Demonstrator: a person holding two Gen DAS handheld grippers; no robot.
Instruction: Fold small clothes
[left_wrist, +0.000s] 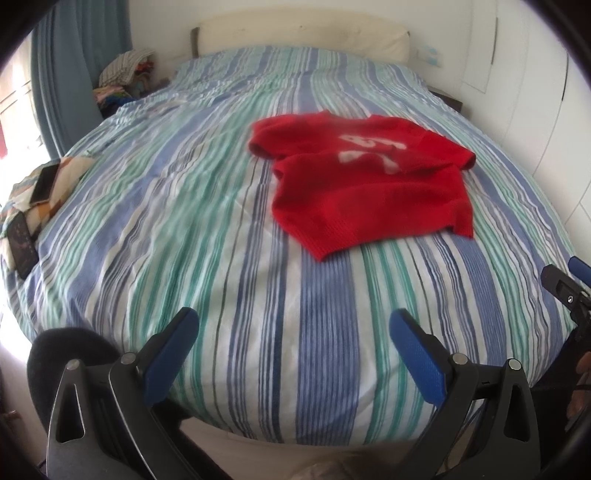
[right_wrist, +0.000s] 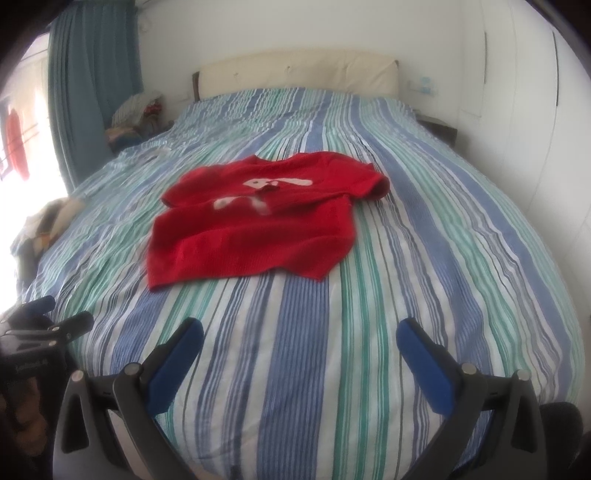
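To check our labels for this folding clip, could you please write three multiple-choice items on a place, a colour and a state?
1. Where does the small top lie?
A. on the striped bedcover
B. on the floor
C. over the headboard

2. What colour is the top?
A. green
B. red
C. black

3. How do the left gripper and right gripper stand?
A. both shut on the top
B. one open, one shut
C. both open and empty

Answers: 1 A, it lies spread on the stripes; 2 B, red knit with pale markings; 3 C, blue pads wide apart, short of the top.
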